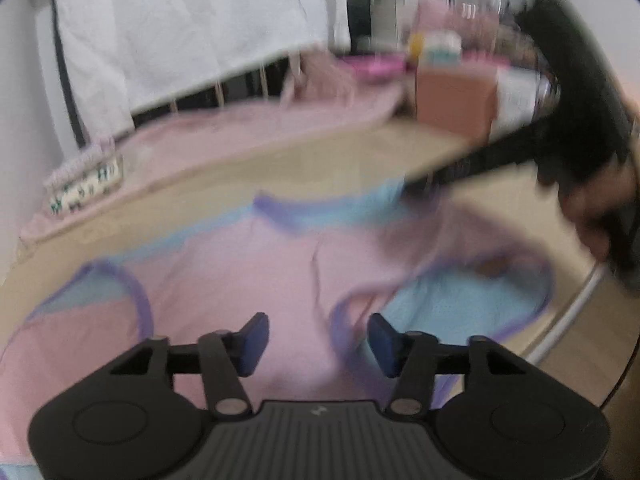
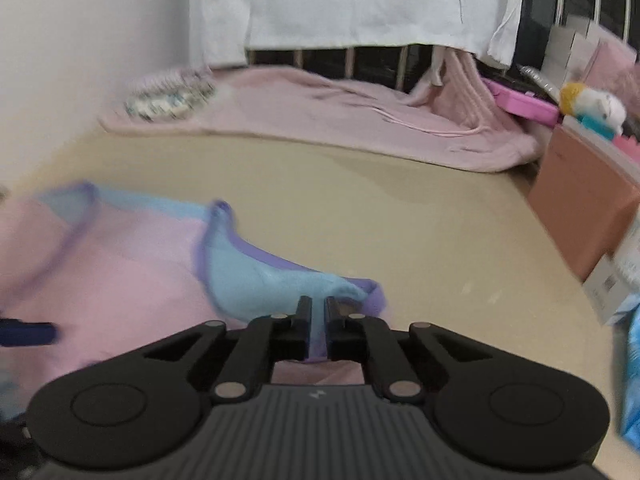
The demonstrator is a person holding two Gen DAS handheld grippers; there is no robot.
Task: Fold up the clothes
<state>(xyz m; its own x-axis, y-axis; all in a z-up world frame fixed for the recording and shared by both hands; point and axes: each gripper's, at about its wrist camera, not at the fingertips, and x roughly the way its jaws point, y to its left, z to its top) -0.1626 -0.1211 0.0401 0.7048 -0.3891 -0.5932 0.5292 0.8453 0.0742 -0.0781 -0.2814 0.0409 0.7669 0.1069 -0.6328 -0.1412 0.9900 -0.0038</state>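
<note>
The left gripper (image 1: 318,344) stands half open in the left wrist view, its blue pads (image 1: 254,344) parted above the pink front of the jersey (image 1: 240,280) with no cloth between them; the frame does not show whether they touch the fabric. The jersey, pink with blue side panels and purple trim, lies spread on the beige table (image 1: 280,160), collar toward the far side. At the upper right edge the right gripper's dark body and the hand (image 1: 592,208) that holds it reach in over the jersey's far shoulder. In the right wrist view, the right gripper (image 2: 319,320) is nearly closed, pinching a blue, purple-edged flap of the jersey (image 2: 256,280) between its jaws and pointing downward over the table (image 2: 400,208). To fold well, this flap should, in my judgement, be carried low and straight across the pink body, while the left gripper pins the middle so the cloth does not drag. A pink hoodie (image 2: 340,120) and a brown box (image 2: 576,208) sit well behind, out of the way.
</note>
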